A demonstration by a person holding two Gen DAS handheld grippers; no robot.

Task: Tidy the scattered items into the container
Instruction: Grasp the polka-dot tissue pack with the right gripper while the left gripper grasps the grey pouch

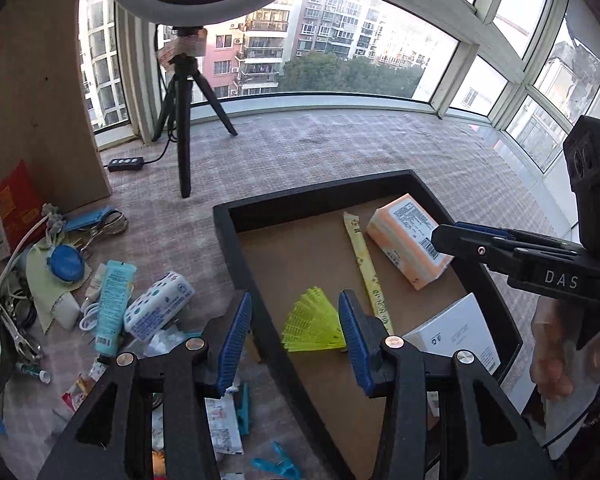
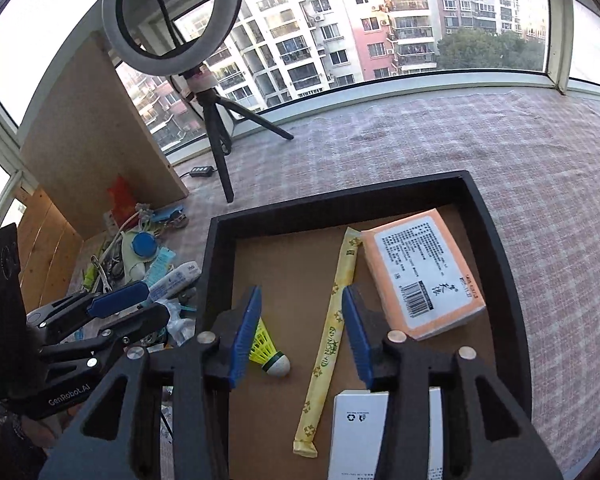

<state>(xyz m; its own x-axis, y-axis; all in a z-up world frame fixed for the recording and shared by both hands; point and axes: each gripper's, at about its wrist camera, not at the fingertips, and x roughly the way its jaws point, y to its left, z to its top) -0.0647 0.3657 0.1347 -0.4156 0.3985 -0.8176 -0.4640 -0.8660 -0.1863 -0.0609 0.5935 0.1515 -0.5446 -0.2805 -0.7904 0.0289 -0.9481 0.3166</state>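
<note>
Right gripper [image 2: 300, 332] "DAS", left gripper [image 1: 296, 336] "GenRobot.AI": both spread, empty, over tray [image 2: 500, 264].

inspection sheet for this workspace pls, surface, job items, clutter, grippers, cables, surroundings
surface: pink checked cloth covers the table.
job's things: black tray holds an orange tissue pack, a long yellow sachet, a yellow shuttlecock and a white box.
clutter: a pile left of the tray: teal tube, dotted tissue pack, blue round lid, clothes pegs, small wrappers.
grippers: left gripper open, empty, over the tray's left edge; right gripper open, nothing between the pads, above the tray.
cables: a lead with an inline controller runs from the tripod.
surroundings: ring light on tripod, brown board, curved windows, apartment blocks outside.
</note>
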